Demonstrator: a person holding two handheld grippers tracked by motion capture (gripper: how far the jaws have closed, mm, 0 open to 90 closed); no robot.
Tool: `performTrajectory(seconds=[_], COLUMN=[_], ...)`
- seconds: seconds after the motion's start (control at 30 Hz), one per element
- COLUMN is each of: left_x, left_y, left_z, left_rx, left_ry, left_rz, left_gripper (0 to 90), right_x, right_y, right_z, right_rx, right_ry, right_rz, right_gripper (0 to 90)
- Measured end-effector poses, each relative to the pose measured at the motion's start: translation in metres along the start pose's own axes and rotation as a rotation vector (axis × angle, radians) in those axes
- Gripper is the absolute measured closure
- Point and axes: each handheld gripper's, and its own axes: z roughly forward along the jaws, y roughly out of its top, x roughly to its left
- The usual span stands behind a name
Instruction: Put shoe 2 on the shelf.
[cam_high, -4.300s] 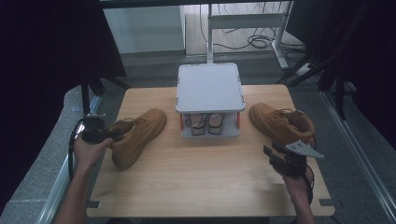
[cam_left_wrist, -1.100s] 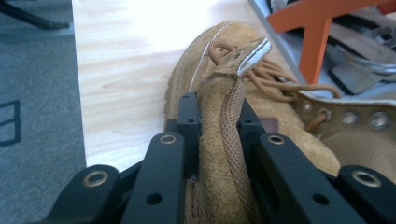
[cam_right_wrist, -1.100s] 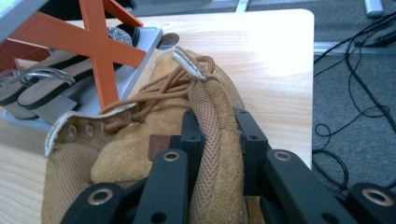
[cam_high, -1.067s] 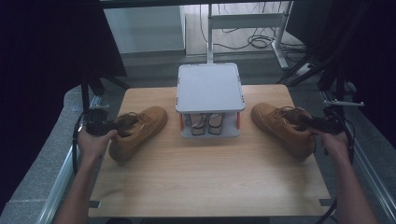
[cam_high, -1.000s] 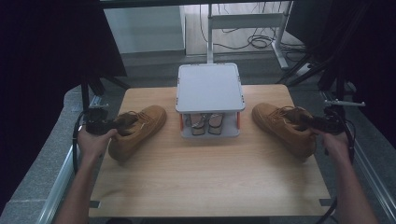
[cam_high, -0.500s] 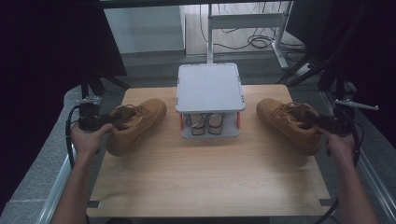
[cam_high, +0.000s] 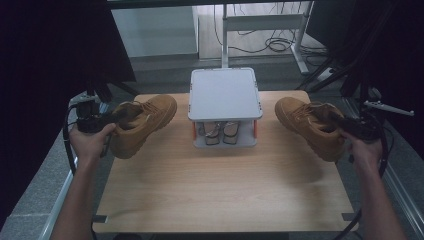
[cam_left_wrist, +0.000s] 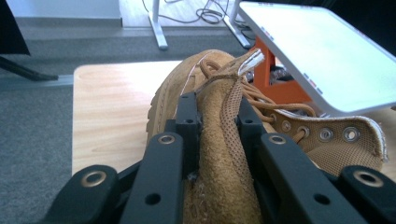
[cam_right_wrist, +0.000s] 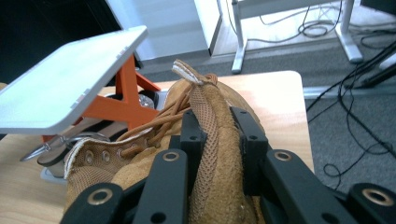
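Observation:
Two tan lace-up boots are held up off the wooden table (cam_high: 225, 190). My left gripper (cam_high: 107, 120) is shut on the back collar of the left boot (cam_high: 145, 122), toe pointing to the far right. In the left gripper view, the left gripper (cam_left_wrist: 215, 109) has its black jaws pinching the suede heel tab of that boot (cam_left_wrist: 322, 135). My right gripper (cam_high: 345, 125) is shut on the collar of the right boot (cam_high: 307, 122), toe pointing far left. In the right gripper view, the right gripper (cam_right_wrist: 217, 123) clamps the heel tab of its boot (cam_right_wrist: 140, 158).
A small rack (cam_high: 224, 95) with a white top and orange posts stands at the table's back middle, with a pair of dark sandals (cam_high: 217, 134) on its lower tier. Its top (cam_left_wrist: 322, 51) (cam_right_wrist: 70, 79) lies close beside each boot. Cables and desk legs lie on the floor behind.
The right gripper came from the front edge and took hold of the right boot. Over the last second both boots rose and shifted slightly outward and away from me.

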Motion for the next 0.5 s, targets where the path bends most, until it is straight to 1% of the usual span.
performTrajectory(seconds=[0.1,0.23,0.5], left_x=[-0.002,-0.003,-0.01], left_y=[0.006,0.012,0.024], left_z=[-0.004,-0.009,-0.019], left_rx=[-0.02,-0.039,-0.064], left_ry=[0.003,-0.009,-0.026], left_rz=[-0.001,-0.008,-0.001], left_gripper=[76.6,76.4,76.4], right_x=[0.005,0.01,0.021], right_y=[0.005,0.012,0.024], right_z=[-0.005,-0.009,-0.018], right_rx=[-0.016,-0.037,-0.099], right_ry=[0.007,0.015,0.04], right_rz=[-0.003,0.001,0.018], right_gripper=[76.9,76.9,76.9])
